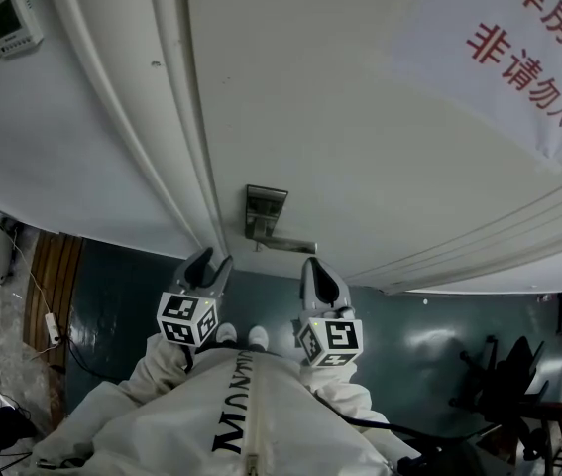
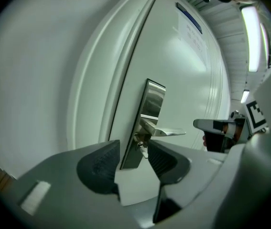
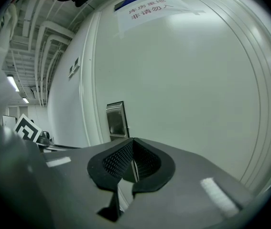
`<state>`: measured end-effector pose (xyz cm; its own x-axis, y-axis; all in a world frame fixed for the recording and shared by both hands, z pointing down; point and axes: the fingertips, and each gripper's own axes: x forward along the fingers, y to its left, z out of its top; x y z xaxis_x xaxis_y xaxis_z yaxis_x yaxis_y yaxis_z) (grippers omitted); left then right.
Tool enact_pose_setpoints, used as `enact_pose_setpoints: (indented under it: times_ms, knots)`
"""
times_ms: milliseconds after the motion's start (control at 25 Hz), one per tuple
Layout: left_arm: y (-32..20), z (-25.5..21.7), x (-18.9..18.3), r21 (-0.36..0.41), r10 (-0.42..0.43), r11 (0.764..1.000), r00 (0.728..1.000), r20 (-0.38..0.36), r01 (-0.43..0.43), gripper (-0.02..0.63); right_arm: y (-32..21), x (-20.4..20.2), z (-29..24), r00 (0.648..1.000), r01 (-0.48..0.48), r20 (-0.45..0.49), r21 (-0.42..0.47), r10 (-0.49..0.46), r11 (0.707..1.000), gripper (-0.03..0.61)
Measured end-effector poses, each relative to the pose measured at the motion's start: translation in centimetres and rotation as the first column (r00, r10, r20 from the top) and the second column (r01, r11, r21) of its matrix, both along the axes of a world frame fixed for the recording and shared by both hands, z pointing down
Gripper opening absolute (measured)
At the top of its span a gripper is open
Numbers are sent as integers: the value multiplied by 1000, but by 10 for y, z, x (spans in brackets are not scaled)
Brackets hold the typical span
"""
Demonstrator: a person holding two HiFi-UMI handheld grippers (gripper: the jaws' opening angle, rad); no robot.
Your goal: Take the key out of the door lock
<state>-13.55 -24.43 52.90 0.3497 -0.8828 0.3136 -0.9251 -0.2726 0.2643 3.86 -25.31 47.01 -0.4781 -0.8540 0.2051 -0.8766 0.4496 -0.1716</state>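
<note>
A steel lock plate (image 1: 264,213) with a lever handle (image 1: 290,245) sits on the white door (image 1: 360,117). In the left gripper view a small key (image 2: 142,148) sticks out of the lock plate (image 2: 152,104) just below the handle (image 2: 168,132). My left gripper (image 2: 134,149) is open, and the key shows in the gap beyond its tips without touching the pads. In the head view the left gripper (image 1: 211,263) hovers below and left of the lock. My right gripper (image 1: 317,271) is beside it, shut with nothing seen between its pads (image 3: 132,144), short of the plate (image 3: 116,120).
A white sign with red characters (image 1: 538,48) hangs on the door at upper right. The door frame (image 1: 162,117) runs left of the lock, with two wall control panels (image 1: 3,23) beyond. Dark chairs (image 1: 508,365) stand on the floor at the right.
</note>
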Motion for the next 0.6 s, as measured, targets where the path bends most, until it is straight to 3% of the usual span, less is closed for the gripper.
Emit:
enact_pose_setpoints:
  times_ms: [120,280,440,600]
  knots:
    - [-2,4,0,-19,1,1000,997,-75,-3,193,3,-1,2,1000,-1,-5,-9,1,1000,0]
    - [-4,7,4,-64,-11,998,963,-270,-7,204,4,2,3,1000,-4,-14,-14,4,1000,0]
    - [-5,13,15,-119,-40,993,872,-487,-20,202,7,1,5,1000,-3,-23,-26,3,1000,0]
    - [-5,25,27,-176,-103,984,764,-638,-14,202,9,-1,6,999,8,-40,-32,-10,999,0]
